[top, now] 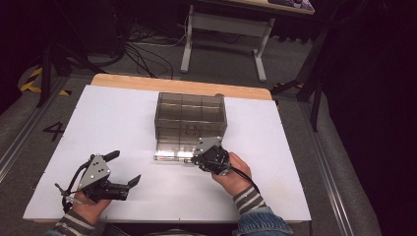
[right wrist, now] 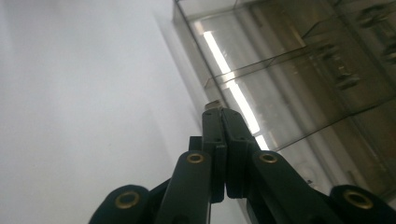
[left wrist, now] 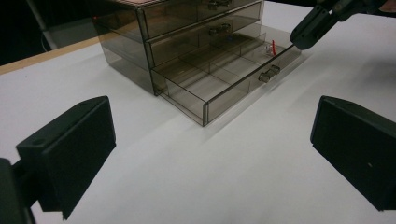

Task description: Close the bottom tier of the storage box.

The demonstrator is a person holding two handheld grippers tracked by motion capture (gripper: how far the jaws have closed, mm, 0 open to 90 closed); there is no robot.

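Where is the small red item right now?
In the left gripper view, the red item lies inside the pulled-out bottom drawer, at its far right end beside the right gripper.

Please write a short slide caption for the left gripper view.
Open left gripper faces a smoky drawer cabinet, bottom drawer pulled out.

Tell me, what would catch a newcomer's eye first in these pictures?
Most striking is the smoky see-through drawer cabinet in the middle of the white table, its bottom drawer pulled out toward the person. The right gripper sits at that drawer's front edge, jaws pressed together, with a small red item in the drawer near it. The left gripper waits at the near left, jaws spread wide.
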